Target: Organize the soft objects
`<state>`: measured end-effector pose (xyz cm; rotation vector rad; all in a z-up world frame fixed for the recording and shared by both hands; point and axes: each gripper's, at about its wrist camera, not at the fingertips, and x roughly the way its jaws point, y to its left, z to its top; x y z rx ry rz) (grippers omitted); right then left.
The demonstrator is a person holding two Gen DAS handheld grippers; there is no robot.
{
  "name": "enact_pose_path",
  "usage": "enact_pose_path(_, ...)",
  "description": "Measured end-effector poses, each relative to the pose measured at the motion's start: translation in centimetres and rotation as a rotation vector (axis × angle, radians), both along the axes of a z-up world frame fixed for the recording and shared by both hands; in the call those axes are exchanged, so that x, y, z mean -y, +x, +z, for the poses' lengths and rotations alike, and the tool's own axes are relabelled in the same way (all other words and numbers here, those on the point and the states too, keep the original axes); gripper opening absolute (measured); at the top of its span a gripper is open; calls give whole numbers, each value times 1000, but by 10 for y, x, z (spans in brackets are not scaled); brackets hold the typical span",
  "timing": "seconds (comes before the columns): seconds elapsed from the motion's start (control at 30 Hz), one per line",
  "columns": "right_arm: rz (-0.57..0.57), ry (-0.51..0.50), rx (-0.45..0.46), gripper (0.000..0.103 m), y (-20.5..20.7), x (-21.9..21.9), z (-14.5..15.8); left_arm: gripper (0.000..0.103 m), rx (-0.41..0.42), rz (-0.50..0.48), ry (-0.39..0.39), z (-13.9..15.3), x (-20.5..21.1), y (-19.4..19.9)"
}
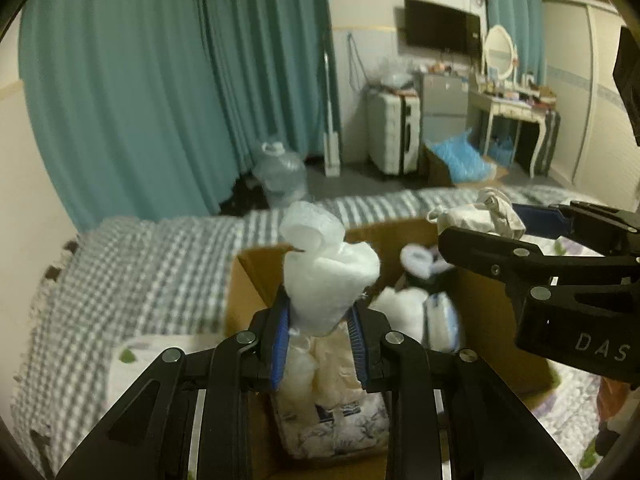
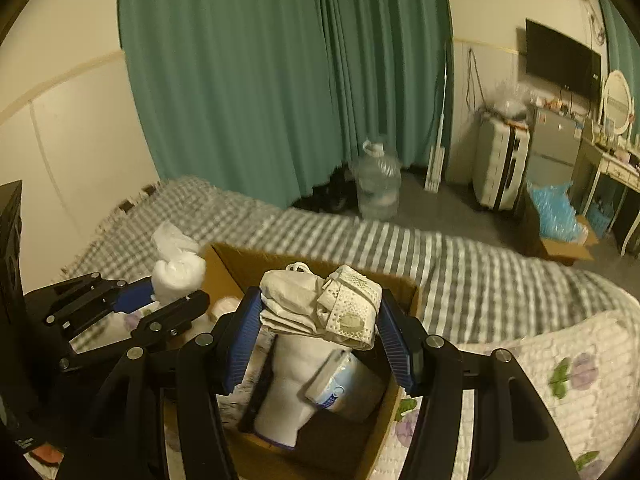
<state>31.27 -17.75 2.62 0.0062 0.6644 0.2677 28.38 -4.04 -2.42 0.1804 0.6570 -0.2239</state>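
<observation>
An open cardboard box point(image 1: 256, 276) stands on the bed; it also shows in the right wrist view point(image 2: 236, 260). My left gripper point(image 1: 318, 316) is shut on a white foam wrap bundle point(image 1: 328, 268) and holds it above the box's left part; the bundle also shows in the right wrist view point(image 2: 176, 268). My right gripper point(image 2: 318, 320) is shut on a folded cream cloth point(image 2: 320, 300) and holds it over the box; the cloth also shows in the left wrist view point(image 1: 480, 214). Several white soft items point(image 2: 288, 380) and a floral pouch point(image 1: 332, 428) lie inside the box.
The bed has a grey checked blanket point(image 1: 132, 280) and a floral quilt point(image 2: 552, 376). Teal curtains point(image 1: 160, 80) hang behind. A water jug point(image 2: 378, 180), a suitcase point(image 2: 500, 168), a box of blue plastic point(image 2: 556, 220) and a dresser point(image 1: 516, 108) stand on the floor beyond.
</observation>
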Motion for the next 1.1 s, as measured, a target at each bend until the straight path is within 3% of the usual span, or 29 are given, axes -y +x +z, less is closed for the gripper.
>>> enact_pose_path(0.17, -13, -9, -34, 57, 21, 1, -28, 26, -55, -12, -13, -20, 9, 5)
enact_pose_path(0.33, -43, 0, -24, 61, 27, 4, -33, 30, -37, -13, 14, -22, 17, 1)
enact_pose_path(0.37, -44, 4, -19, 67, 26, 5, -32, 35, -48, -11, 20, -23, 18, 2)
enact_pose_path(0.4, -50, 13, -19, 71, 26, 5, -29, 56, -64, -3, 31, -25, 18, 4)
enact_pose_path(0.43, -55, 22, -26, 75, 27, 6, -27, 67, -74, 5, 39, -26, 18, 5)
enact_pose_path(0.47, -56, 28, -27, 75, 26, 6, -24, 73, -64, 19, 43, -24, 18, 3)
enact_pose_path(0.53, -67, 12, -14, 75, 21, 6, -15, 73, -31, 32, 52, -17, 16, -2)
enact_pose_path(0.63, -78, 9, 10, 75, 9, 9, 5, 73, -10, 43, 54, 4, 13, -13)
enact_pose_path(0.8, -97, 0, 99, 75, -35, 11, 67, 73, 98, 62, 33, 68, 3, -51)
enact_pose_path(1.0, -109, 11, 255, 81, -117, 13, 165, 74, 324, 88, -7, 170, -19, -133)
enact_pose_path(1.1, -118, -9, 343, 89, -166, 10, 204, 89, 457, 92, -44, 212, -35, -183)
